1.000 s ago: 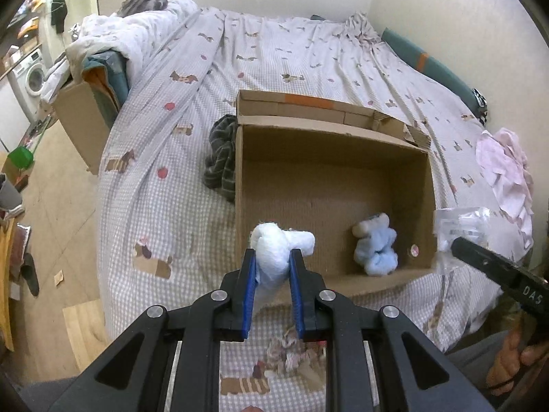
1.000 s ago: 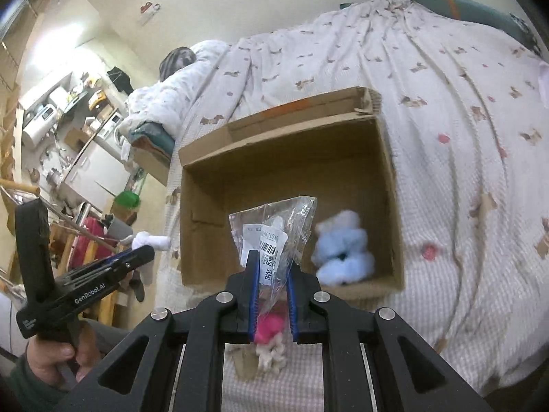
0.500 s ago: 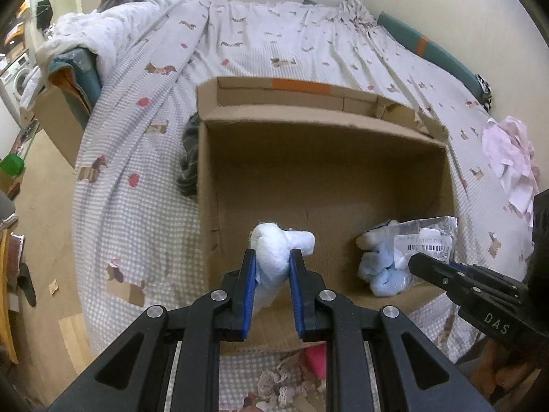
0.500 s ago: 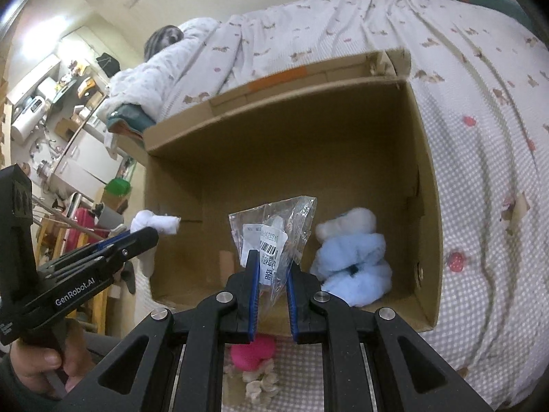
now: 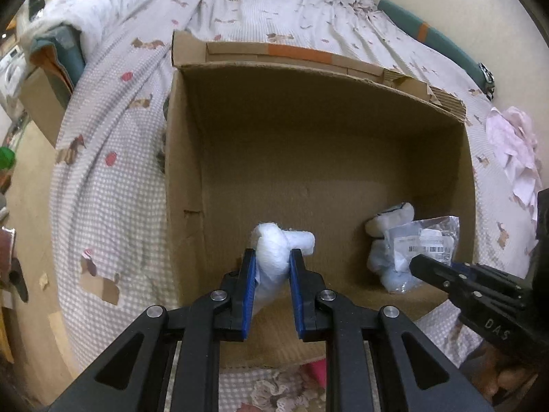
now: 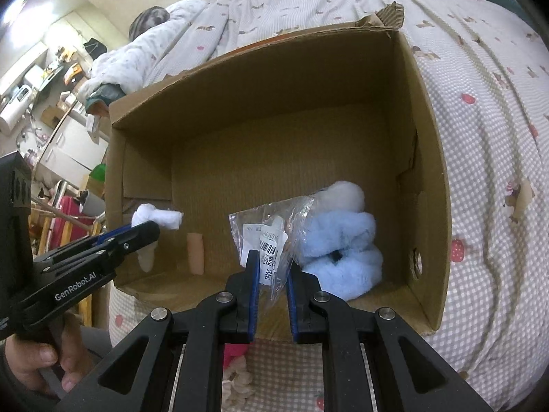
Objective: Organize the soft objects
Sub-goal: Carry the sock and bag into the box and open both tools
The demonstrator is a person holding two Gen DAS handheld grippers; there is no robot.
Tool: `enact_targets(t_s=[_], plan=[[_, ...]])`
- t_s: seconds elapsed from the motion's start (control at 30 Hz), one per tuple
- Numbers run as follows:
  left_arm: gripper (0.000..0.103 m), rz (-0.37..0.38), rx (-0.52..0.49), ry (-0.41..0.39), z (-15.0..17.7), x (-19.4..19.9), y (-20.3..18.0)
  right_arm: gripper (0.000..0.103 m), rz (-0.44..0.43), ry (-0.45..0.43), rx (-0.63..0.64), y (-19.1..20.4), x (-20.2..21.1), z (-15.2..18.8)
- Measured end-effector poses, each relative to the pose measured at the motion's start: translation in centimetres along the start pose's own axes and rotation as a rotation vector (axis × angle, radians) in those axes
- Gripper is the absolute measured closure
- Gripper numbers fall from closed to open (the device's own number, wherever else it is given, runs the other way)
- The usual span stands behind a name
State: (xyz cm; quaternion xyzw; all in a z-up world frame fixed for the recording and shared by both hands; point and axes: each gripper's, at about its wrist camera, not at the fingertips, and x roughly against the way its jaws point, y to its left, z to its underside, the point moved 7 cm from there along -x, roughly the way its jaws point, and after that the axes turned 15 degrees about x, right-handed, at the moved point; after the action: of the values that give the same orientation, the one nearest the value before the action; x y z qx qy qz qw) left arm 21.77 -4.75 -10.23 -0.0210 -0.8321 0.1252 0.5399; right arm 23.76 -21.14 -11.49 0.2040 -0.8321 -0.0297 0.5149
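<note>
An open cardboard box (image 5: 308, 110) (image 6: 425, 137) lies on the bed. My left gripper (image 5: 271, 257) is shut on a white soft roll (image 5: 274, 250), held over the box's near left part; the roll also shows in the right wrist view (image 6: 158, 218). My right gripper (image 6: 271, 257) is shut on a clear plastic bag with a barcode label (image 6: 271, 233), held over the box's near right part; the bag also shows in the left wrist view (image 5: 423, 243). A light blue plush toy (image 6: 343, 240) (image 5: 387, 261) lies in the box's near right corner.
The bed has a checked sheet (image 5: 103, 206) with a rumpled duvet (image 5: 85, 10) at the far left. Pink cloth (image 5: 514, 144) lies right of the box. A pink item and lace (image 5: 308, 377) lie in front of the box. Furniture and clutter stand left of the bed (image 6: 41, 86).
Both grippers have moved forward with their loads, from in front of the box to over its near edge. The box now fills both views.
</note>
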Motion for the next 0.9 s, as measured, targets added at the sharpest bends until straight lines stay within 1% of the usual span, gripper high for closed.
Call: enact_targets(t_s=[0.13,0.27,0.4,0.57,0.6,0.67,0.7,0.73,0.87,0.9], plan=[[0.086,-0.010,-0.015,-0.018,0.2,0.1,-0.2,0.087,0.003,-0.007,-0.012,-0.2,0.1,-0.4],[0.086,-0.005,-0.017,-0.001,0.4,-0.3,-0.1,0.087,0.006,-0.003,-0.016,-0.2,0.1,-0.2],[0.086,0.000,-0.034,-0.005,0.5,-0.2,-0.3,0.087,0.003,0.003,0.001,0.3,-0.2,-0.2],[0.082,-0.002,-0.045,-0.003,0.7,-0.2,-0.7,0.087,-0.008,-0.002,-0.006,0.2,-0.1,-0.4],[0.080,-0.004,-0.048,-0.004,0.7,-0.2,-0.7,0.087,-0.011,-0.006,-0.011,0.1,-0.1,-0.4],[0.071,-0.005,-0.051,-0.008,0.7,-0.2,-0.8,0.087,-0.014,-0.011,-0.015,0.0,0.0,-0.4],[0.061,-0.003,-0.050,-0.010,0.6,-0.1,-0.8,0.087,-0.016,-0.014,-0.016,-0.1,0.1,-0.4],[0.054,0.000,-0.049,-0.012,0.6,0.0,-0.9,0.087,-0.017,-0.016,-0.018,-0.1,0.1,-0.4],[0.053,0.020,-0.049,-0.026,0.3,0.7,-1.3,0.087,-0.023,-0.027,-0.029,-0.5,0.4,-0.2],[0.048,0.022,-0.049,-0.028,0.2,0.8,-1.3,0.087,-0.026,-0.031,-0.032,-0.5,0.5,-0.2]])
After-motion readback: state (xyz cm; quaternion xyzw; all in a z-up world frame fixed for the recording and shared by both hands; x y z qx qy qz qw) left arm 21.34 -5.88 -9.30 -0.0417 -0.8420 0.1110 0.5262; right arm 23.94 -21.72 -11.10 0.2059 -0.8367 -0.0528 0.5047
